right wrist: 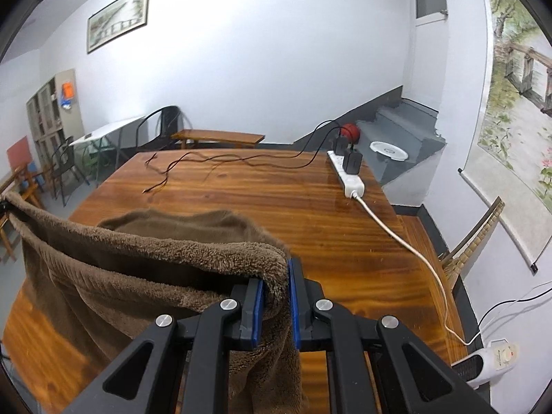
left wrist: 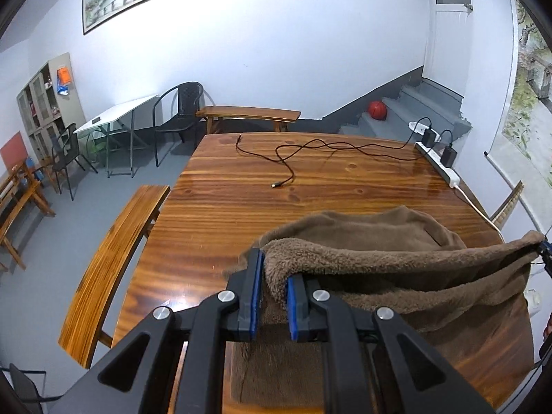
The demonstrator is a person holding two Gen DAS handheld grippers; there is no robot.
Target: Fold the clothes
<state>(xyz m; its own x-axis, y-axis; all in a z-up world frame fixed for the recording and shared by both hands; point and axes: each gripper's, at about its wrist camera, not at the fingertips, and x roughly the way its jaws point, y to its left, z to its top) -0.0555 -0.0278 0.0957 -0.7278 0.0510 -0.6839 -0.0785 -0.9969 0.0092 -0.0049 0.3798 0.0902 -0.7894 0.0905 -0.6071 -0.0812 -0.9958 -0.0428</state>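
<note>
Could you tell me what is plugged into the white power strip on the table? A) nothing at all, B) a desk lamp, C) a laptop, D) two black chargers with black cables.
D: two black chargers sit in the white power strip, their black cables trailing across the table.

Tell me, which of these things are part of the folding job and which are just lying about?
In use: brown fleece garment, left gripper, right gripper, wooden table.
Lying about: black cable, white power strip, red ball, bench.
</note>
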